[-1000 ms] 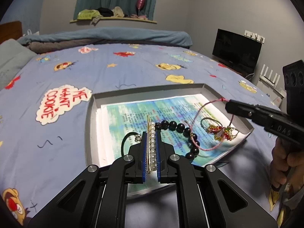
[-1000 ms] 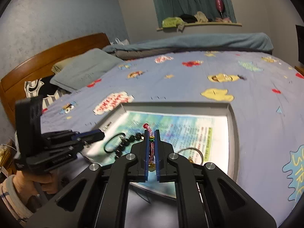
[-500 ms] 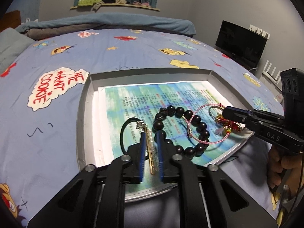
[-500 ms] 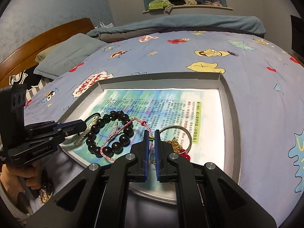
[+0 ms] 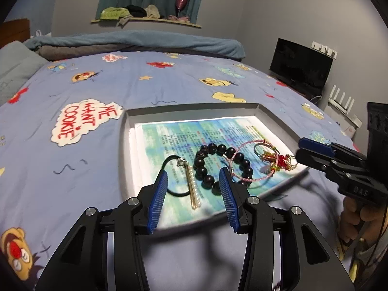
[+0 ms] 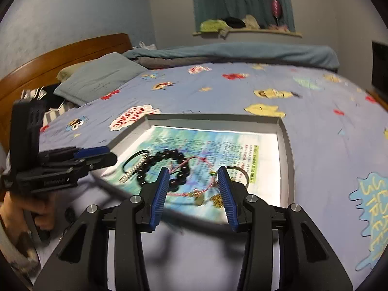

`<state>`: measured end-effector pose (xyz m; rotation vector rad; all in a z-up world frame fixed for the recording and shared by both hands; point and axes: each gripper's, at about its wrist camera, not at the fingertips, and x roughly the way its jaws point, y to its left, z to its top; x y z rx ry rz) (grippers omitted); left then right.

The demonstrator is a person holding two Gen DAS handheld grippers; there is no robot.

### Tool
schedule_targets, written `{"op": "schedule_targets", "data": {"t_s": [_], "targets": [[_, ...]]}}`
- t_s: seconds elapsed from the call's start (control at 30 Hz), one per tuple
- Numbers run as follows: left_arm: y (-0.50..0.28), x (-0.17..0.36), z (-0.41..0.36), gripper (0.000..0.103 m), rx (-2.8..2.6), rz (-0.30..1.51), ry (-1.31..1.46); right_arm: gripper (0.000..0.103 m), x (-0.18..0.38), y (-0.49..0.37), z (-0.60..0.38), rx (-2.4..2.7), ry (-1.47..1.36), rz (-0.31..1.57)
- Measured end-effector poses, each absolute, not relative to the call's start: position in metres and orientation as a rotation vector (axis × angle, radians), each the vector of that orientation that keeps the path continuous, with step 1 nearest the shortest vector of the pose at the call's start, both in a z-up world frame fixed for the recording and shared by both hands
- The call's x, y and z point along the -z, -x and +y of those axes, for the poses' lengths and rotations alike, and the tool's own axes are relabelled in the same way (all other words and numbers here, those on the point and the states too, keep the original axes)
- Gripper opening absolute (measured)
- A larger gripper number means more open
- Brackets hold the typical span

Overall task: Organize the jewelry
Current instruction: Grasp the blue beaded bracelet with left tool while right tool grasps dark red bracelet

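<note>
A grey tray (image 5: 126, 145) lined with a printed sheet lies on the bed. In it lie a pearl hair clip on a black elastic (image 5: 191, 186), a black bead bracelet (image 5: 213, 165), a pink cord bracelet (image 5: 245, 160) and a red and gold charm on a ring (image 5: 278, 161). My left gripper (image 5: 192, 181) is open and empty, just above the pearl clip at the tray's near edge. My right gripper (image 6: 192, 184) is open and empty over the pink cord (image 6: 191, 167) and the gold charm (image 6: 217, 200). The bead bracelet (image 6: 167, 165) also shows in the right wrist view.
The tray (image 6: 287, 160) rests on a blue cartoon-print bedspread (image 5: 169, 82). A pillow (image 6: 97, 77) and wooden headboard (image 6: 60, 55) are at the far left. A black monitor (image 5: 300, 70) stands to the right by the wall.
Both grippers have opened and drawn back. The pearl clip and the pink cord with its charm now lie loose in the tray.
</note>
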<state>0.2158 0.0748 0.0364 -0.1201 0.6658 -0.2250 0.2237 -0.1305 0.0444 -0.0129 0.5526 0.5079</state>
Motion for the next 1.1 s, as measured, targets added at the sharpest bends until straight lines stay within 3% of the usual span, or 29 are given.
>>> {"op": "schedule_targets", "data": {"t_s": [0.67, 1.1], "targets": [[-0.122, -0.022, 0.103, 0.046, 0.217, 0.719, 0.108, 0.046, -0.009, -0.149, -0.105, -0.691, 0.042, 0.674], [-0.106, 0.006, 0.113, 0.046, 0.228, 0.800, 0.110, 0.047, 0.012, -0.129, -0.087, -0.730, 0.119, 0.740]]}}
